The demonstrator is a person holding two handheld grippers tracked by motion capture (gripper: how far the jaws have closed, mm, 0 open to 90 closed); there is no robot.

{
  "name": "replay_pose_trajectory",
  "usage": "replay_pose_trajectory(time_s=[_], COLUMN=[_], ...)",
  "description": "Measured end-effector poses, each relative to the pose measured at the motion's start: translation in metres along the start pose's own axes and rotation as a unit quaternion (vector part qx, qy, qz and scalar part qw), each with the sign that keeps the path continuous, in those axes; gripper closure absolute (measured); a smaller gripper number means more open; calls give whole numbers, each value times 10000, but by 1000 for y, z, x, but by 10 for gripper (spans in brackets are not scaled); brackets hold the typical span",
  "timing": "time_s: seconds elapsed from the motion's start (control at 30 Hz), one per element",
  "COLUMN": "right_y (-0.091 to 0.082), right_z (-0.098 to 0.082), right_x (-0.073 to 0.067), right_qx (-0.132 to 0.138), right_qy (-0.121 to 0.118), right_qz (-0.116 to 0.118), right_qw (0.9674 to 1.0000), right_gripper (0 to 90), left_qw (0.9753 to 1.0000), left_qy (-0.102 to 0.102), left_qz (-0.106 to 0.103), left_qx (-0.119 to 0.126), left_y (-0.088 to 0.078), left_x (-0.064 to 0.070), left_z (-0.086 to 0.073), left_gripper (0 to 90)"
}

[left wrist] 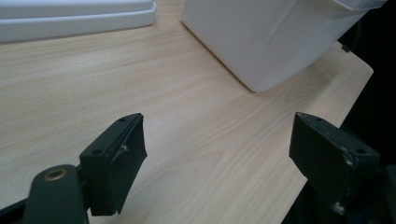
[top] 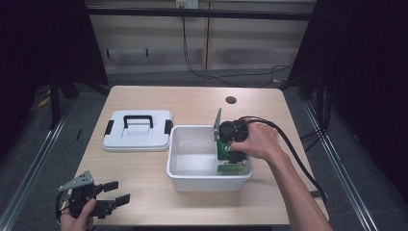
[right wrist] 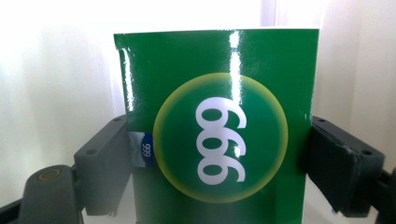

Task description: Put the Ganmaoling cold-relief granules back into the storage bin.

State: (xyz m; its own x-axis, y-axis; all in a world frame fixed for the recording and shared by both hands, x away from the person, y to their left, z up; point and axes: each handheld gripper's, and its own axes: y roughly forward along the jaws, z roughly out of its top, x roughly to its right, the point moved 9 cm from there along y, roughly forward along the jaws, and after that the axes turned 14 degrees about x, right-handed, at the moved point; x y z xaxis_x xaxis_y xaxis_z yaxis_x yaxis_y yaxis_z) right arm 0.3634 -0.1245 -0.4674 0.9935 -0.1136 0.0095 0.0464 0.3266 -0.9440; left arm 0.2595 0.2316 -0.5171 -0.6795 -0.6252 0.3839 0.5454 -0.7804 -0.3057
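The right gripper (right wrist: 217, 154) has its jaws closed on the two sides of a green box (right wrist: 217, 126), which sits in the right end of the white tub (top: 192, 180). The step in hand looks like setting the box into the tub or lifting it out; either way it goes best with the box kept upright, clear of the tub wall, and the grip square. The left gripper (top: 118, 192) rests low at the table's (top: 192, 103) near left corner, jaws wide apart and empty. The lid (top: 138, 137) lies flat just left of the tub.
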Motion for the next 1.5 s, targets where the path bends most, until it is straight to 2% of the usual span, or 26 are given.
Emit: replay_pose_trajectory(time_s=[0.1, 0.27, 0.53, 0.63, 0.8, 0.87, 1.1, 1.27, 1.5], right_y=[3, 8, 16, 19, 23, 25, 33, 34, 36], right_z=[-1, -3, -5, -6, -7, -7, -9, -9, -9], right_x=[0, 0, 0, 0, 1, 0, 1, 0, 0], right_qx=[-29, -42, -178, -213, -236, -286, -438, -492, -501], right_qy=[72, 16, 169, 93, 108, 149, 51, 140, 121], right_qz=[23, 76, 94, 106, 119, 135, 173, 182, 144], right_qw=[10000, 10000, 9997, 9997, 9996, 9994, 9989, 9985, 9986], right_gripper=[153, 151, 146, 146, 144, 143, 142, 140, 135], left_qw=[10000, 10000, 10000, 10000, 10000, 10000, 10000, 10000, 10000], left_qy=[8, -5, 0, 0, 2, -1, -1, 2, -12], left_qz=[0, -2, -12, -4, -7, -14, -16, -16, -10], left_qx=[8, -14, -16, -14, -15, -14, -9, -7, 3], left_y=[0, 0, 0, 0, 0, 0, 0, 0, -1], left_x=[0, 0, 0, 1, 1, 1, 1, 1, 1], left_z=[0, -1, -1, -1, -1, -1, 0, 0, 0], left_gripper=[186, 186, 186, 186, 186, 186, 186, 186, 186])
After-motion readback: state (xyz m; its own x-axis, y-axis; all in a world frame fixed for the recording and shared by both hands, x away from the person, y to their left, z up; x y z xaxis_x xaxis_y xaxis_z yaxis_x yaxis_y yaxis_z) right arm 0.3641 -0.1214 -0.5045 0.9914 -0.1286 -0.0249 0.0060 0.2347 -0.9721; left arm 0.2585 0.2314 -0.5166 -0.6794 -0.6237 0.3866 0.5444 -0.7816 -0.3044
